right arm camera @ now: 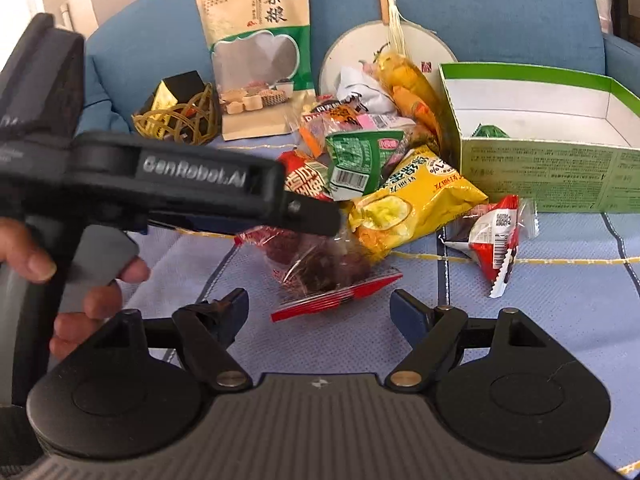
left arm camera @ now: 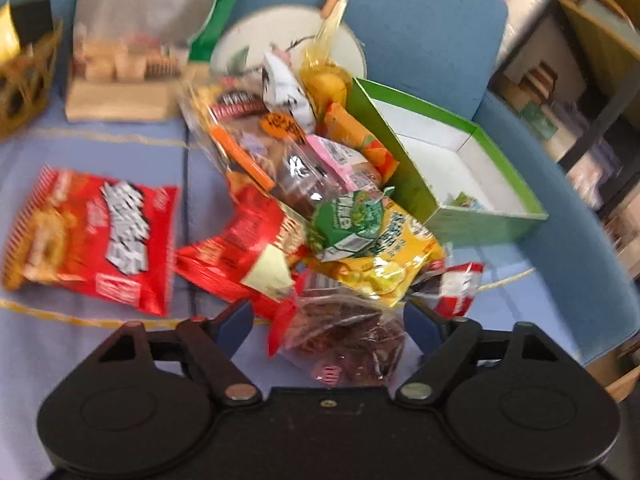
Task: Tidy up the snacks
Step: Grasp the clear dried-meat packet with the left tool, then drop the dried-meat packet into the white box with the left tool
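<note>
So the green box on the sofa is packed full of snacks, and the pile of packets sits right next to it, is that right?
Not quite. The green box is nearly empty: the right wrist view shows bare white walls and just one small green packet inside. The rest holds: the pile of packets sits right next to it on the sofa.

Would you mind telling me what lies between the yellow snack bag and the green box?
In the right wrist view, a small red-and-white packet lies on the blue cloth between the yellow snack bag and the green box.
</note>
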{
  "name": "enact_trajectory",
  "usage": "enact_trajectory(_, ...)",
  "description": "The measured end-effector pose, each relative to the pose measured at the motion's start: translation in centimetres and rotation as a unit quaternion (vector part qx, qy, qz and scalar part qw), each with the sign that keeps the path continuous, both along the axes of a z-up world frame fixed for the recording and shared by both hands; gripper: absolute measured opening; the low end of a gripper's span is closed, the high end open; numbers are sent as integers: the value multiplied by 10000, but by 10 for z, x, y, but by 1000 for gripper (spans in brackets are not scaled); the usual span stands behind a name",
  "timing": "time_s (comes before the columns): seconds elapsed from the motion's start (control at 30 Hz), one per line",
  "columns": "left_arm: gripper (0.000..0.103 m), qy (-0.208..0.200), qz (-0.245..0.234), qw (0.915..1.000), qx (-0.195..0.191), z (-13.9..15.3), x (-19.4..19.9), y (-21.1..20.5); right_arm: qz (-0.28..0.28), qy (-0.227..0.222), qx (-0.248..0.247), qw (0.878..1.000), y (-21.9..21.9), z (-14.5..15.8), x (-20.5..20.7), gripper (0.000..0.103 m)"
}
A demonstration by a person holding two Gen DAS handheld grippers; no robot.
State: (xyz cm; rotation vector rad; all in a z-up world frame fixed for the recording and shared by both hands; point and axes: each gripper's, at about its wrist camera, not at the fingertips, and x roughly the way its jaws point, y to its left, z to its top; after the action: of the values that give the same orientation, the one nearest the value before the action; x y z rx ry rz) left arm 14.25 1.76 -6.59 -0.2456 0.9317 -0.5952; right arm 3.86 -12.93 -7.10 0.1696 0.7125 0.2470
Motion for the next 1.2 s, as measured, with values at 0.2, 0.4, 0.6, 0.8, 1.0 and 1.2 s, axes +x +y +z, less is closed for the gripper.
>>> enact_trajectory(0.2,85,222,-591,9977,-250,0,-19,-6,-134,-20,-103,9999,-18,-2,-6,103)
enact_trajectory(0.4,100,-29,-287,9995,-110,7,-19,-8,-57,-87,-127,9999,-14,-3,-4,103)
enact_trajectory(0.6,95,74,-188,9996,-174,-3,-13,-6,-119,1,41,9999,-13,-8,5,80)
enact_trajectory(0.8,79,-223,-4,9990,-396,3,-30,-6,-179,-172,-26,9997,-16,0,-7,50)
enact_trajectory(1.0,70,-818,-156,9946,-623,34,-45,-16,-213,-675,-251,9972,-22,23,-20,42)
enact_trajectory(1.2,69,-1022,-237,9903,-912,59,-35,-30,-399,-1069,-163,9933,-45,45,-17,42)
